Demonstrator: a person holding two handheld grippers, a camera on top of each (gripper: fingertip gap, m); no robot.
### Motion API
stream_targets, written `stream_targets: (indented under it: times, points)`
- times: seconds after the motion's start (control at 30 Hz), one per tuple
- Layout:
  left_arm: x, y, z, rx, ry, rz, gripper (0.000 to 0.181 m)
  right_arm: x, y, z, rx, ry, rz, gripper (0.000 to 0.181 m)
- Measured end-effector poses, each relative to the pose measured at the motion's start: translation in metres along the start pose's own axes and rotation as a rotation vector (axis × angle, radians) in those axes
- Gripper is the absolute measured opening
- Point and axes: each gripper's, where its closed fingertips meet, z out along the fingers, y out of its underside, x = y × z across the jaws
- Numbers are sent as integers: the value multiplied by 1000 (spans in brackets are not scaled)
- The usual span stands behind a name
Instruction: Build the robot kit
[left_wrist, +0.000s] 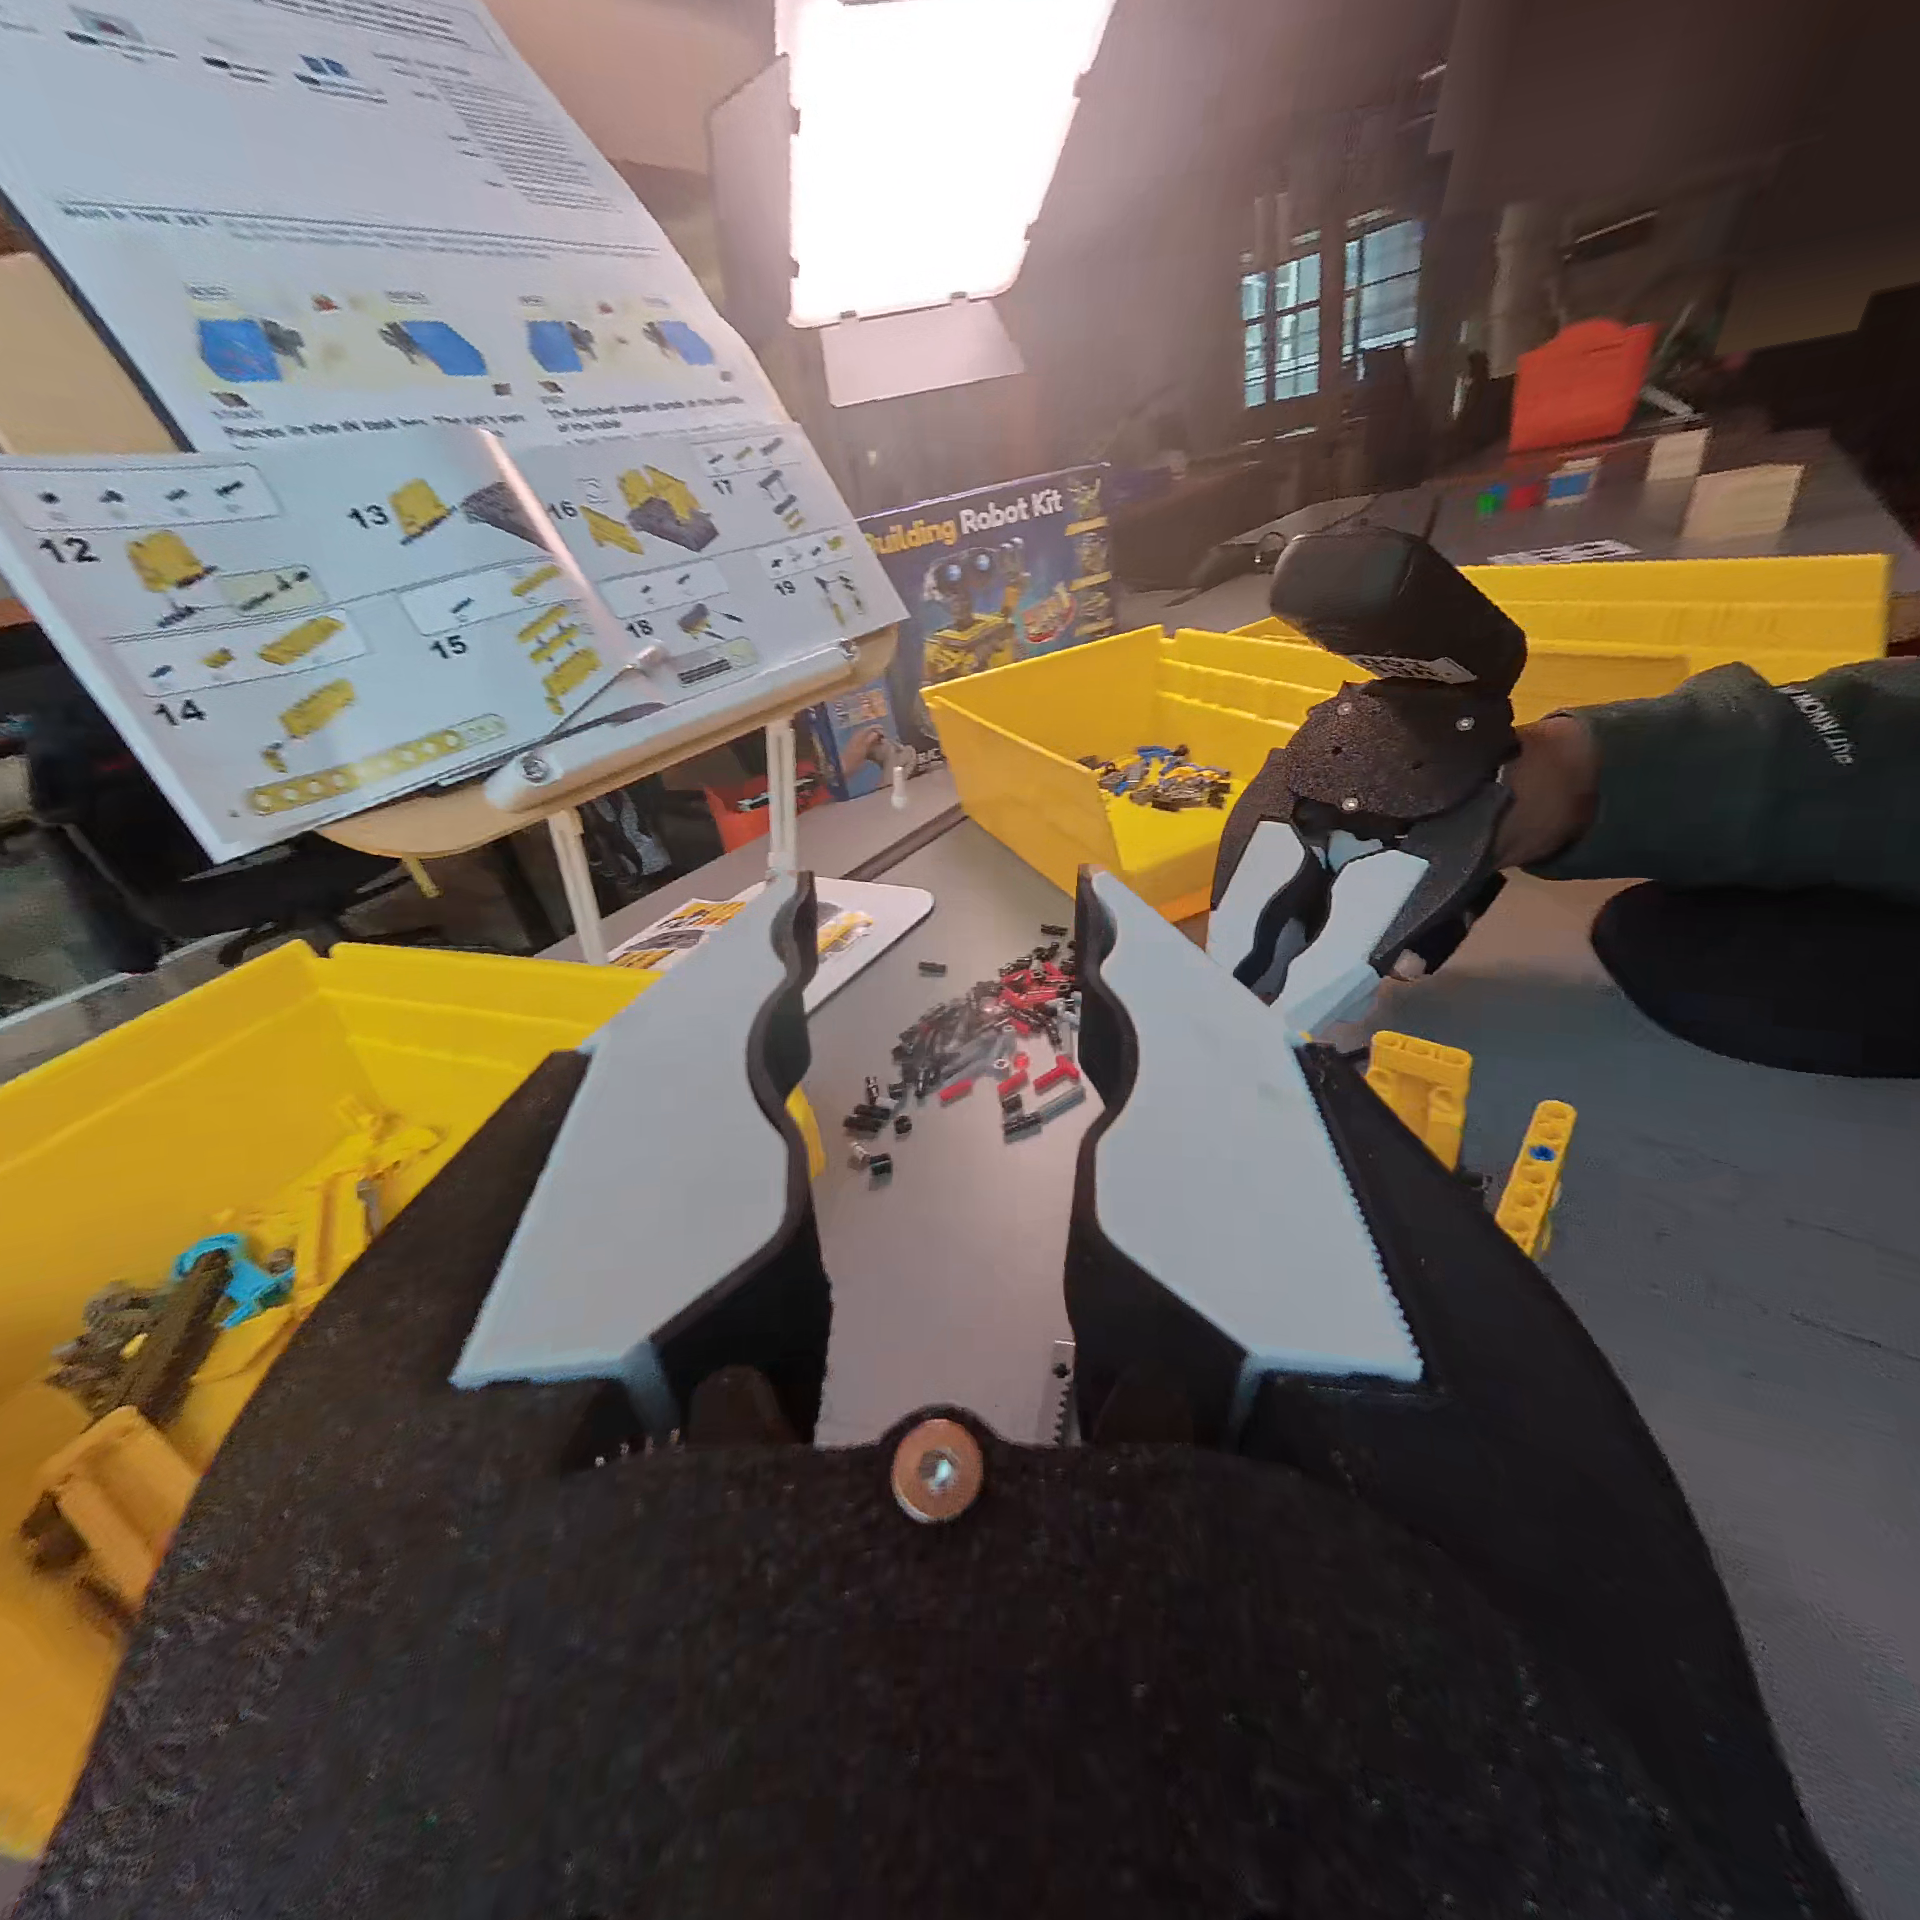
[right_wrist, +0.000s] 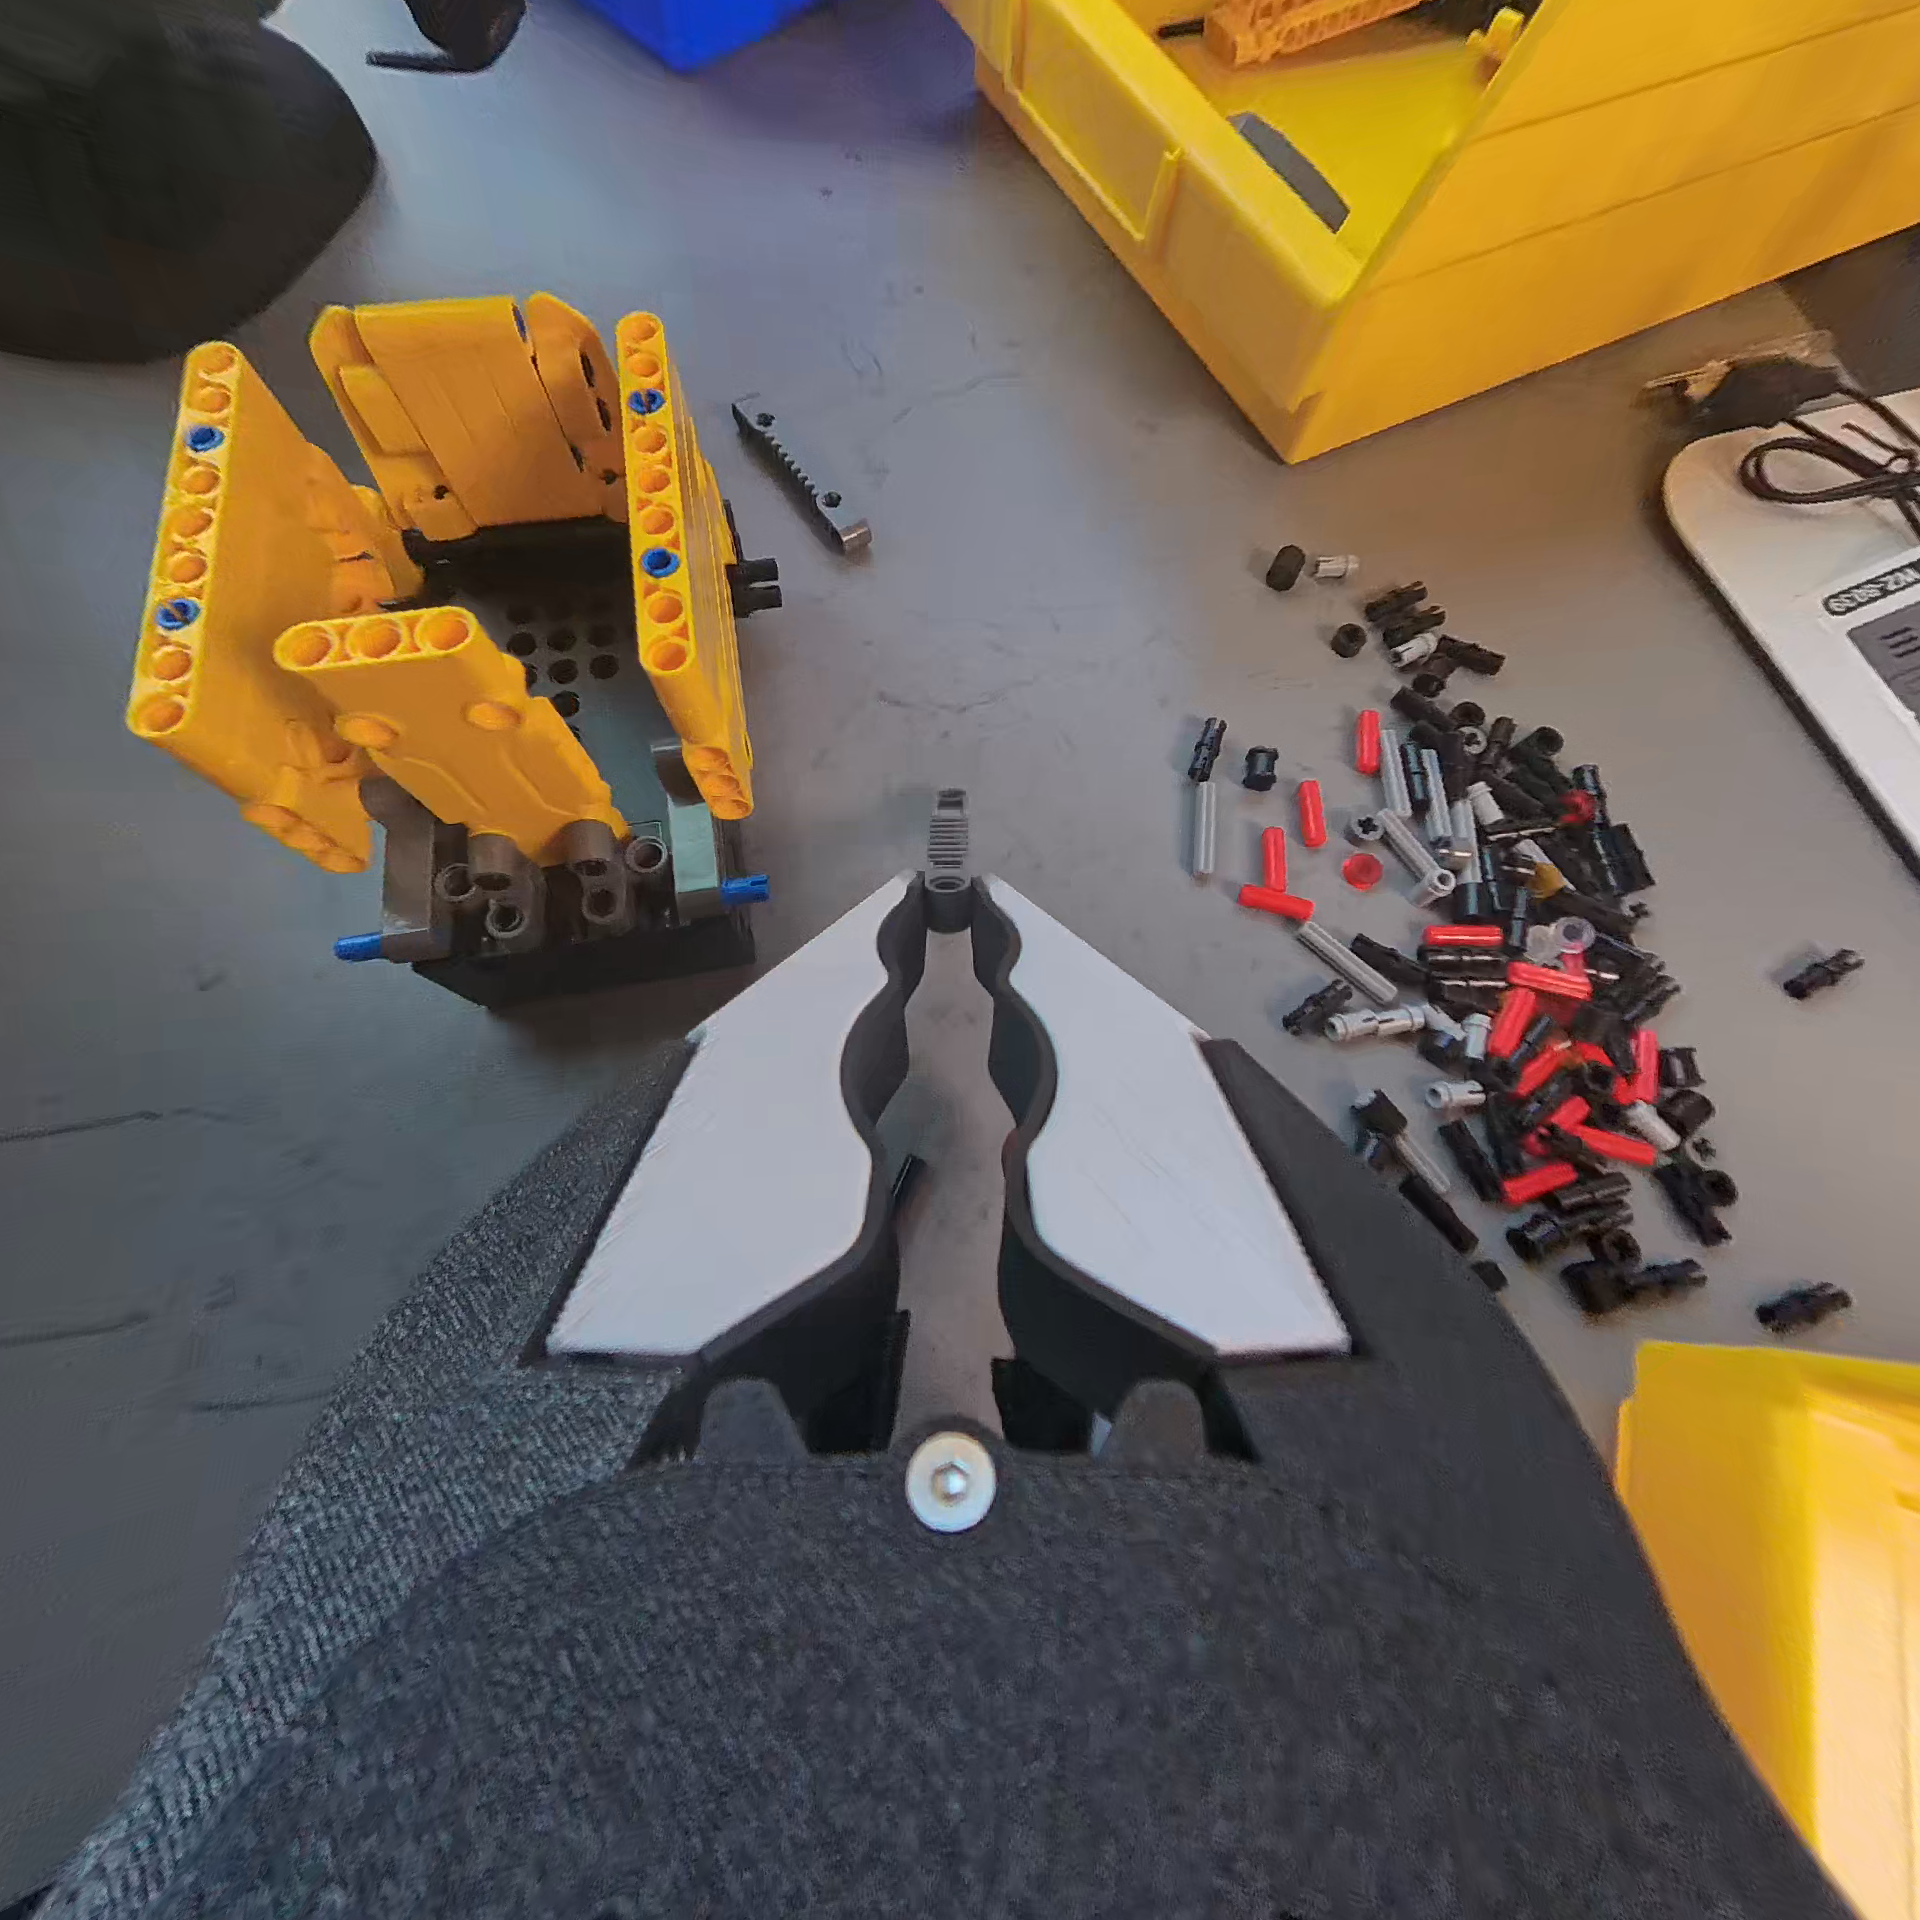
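My right gripper (right_wrist: 948, 891) is shut on a small dark grey toothed rack piece (right_wrist: 947, 844), held above the grey table. A part-built yellow and black brick model (right_wrist: 447, 665) stands to its left. A second toothed rack piece (right_wrist: 798, 478) lies on the table beyond it. A pile of small black, red and grey pins (right_wrist: 1507, 956) lies to its right. My left gripper (left_wrist: 940, 914) is open and empty, hovering over the same pin pile (left_wrist: 977, 1049). The right gripper (left_wrist: 1320, 935) also shows in the left wrist view, held by a hand in a dark sleeve.
Yellow bins stand at the left (left_wrist: 187, 1091) and at the back (left_wrist: 1039, 748), both holding parts. An instruction sheet on a stand (left_wrist: 416, 582) rises at the left rear. A kit box (left_wrist: 987, 571) stands behind. A white plate with a cable (right_wrist: 1787, 582) lies at the right. Some 20 cm of space lies between my two pairs of fingers.
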Motion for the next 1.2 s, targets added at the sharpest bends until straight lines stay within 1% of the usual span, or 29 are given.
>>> stream_targets:
  times: [0.07,0.2,0.37,0.53,0.6,0.73,0.8,0.9,1.07,1.2]
  points:
    - [-9,5,-4,2,-47,-11,37,0,4,5,-35,-12,-26,7]
    - [-22,14,-8,17,-82,-51,31,0,12,7,-77,2,-69,7]
    - [-29,26,-5,-1,-106,-40,30,1,18,6,-93,15,-93,11]
    - [-28,34,-2,-22,-107,-22,30,0,17,4,-63,7,-84,15]
    - [-29,37,-1,-30,-113,-15,31,1,13,0,-22,12,-64,19]
    - [-30,44,1,-50,-116,-22,32,10,-9,-12,126,62,3,54]
    - [-33,46,1,-62,-123,-40,34,15,-22,-21,210,100,23,61]
    - [-36,47,0,-63,-133,-53,35,21,-37,-34,326,155,47,61]
    - [-42,45,-4,-63,-160,-63,32,25,-61,-56,480,245,38,52]
    - [-46,39,-8,-47,-178,-61,31,23,-72,-73,559,303,91,49]
